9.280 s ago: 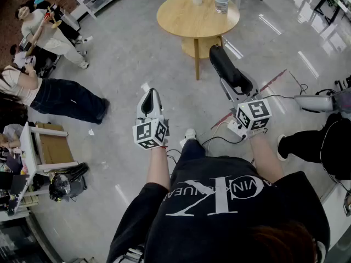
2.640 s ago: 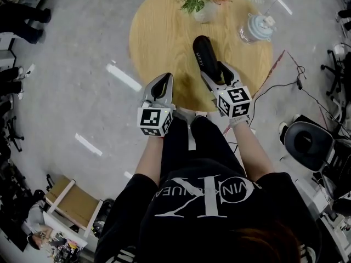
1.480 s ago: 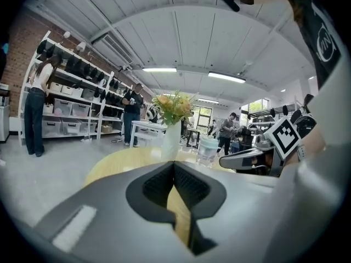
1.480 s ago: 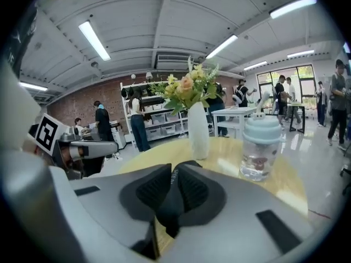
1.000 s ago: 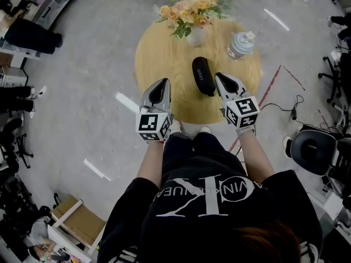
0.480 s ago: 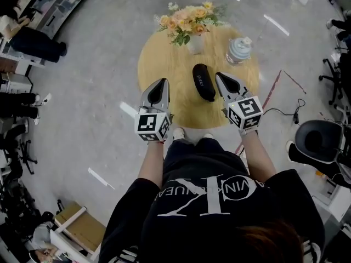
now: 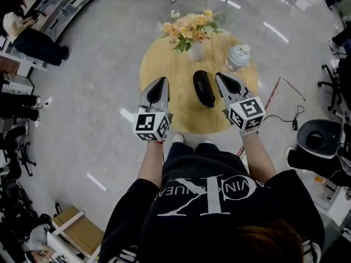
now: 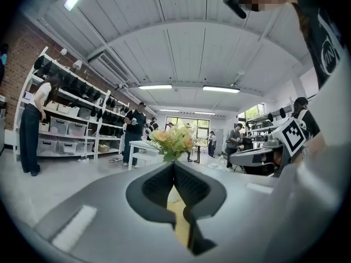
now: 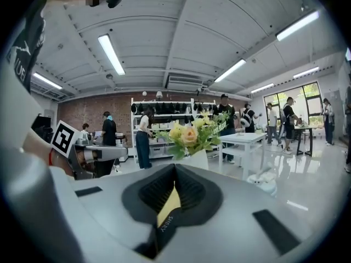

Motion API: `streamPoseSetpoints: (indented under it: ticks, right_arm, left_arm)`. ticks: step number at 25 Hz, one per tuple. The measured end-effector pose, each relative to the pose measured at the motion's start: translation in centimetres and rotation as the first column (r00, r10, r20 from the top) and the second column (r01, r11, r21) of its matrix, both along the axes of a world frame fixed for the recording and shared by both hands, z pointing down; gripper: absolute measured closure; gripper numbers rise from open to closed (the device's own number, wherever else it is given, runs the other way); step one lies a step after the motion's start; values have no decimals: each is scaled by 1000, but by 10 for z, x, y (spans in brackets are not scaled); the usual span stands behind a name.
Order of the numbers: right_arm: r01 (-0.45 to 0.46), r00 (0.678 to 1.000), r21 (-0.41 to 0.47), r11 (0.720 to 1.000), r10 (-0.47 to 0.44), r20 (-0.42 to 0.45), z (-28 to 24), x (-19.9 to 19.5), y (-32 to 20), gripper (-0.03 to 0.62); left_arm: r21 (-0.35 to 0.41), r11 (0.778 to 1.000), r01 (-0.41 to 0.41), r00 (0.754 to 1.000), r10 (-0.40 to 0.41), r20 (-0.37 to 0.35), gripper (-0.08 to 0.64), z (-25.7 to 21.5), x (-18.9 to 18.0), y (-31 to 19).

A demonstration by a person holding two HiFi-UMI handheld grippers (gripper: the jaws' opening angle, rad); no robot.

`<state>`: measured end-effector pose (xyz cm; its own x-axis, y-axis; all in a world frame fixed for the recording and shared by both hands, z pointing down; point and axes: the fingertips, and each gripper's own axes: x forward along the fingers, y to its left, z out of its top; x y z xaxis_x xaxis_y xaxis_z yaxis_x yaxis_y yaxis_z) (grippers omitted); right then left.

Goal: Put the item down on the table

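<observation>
round pale-wood worktop (image 7: pixel 164 75), smooth and matte, over glossy grey floor. black oblong case (image 7: pixel 204 89), rounded ends, hard-looking shell, lies flat near the middle. left gripper (image 7: pixel 160 83) and right gripper (image 7: pixel 220 76) flank it, both pressed together, empty. placing looks done; next calls only for drawing clear.

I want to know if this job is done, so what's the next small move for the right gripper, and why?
Probably just draw the right gripper back toward the body. The black case lies flat on the round table, apart from that gripper, and its jaws are together with nothing between them, so the putting down looks finished.
</observation>
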<state>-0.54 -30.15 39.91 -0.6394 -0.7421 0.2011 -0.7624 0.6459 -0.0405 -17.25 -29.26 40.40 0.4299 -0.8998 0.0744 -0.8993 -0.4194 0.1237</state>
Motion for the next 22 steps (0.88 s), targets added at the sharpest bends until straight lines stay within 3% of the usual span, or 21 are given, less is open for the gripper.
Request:
streamPoseSetpoints:
  ticks: [22]
  right_arm:
    - [-1, 1000, 58, 998, 0, 12, -23, -1, -11, 578]
  left_arm:
    - [65, 997, 43, 999, -44, 14, 548, -25, -14, -10]
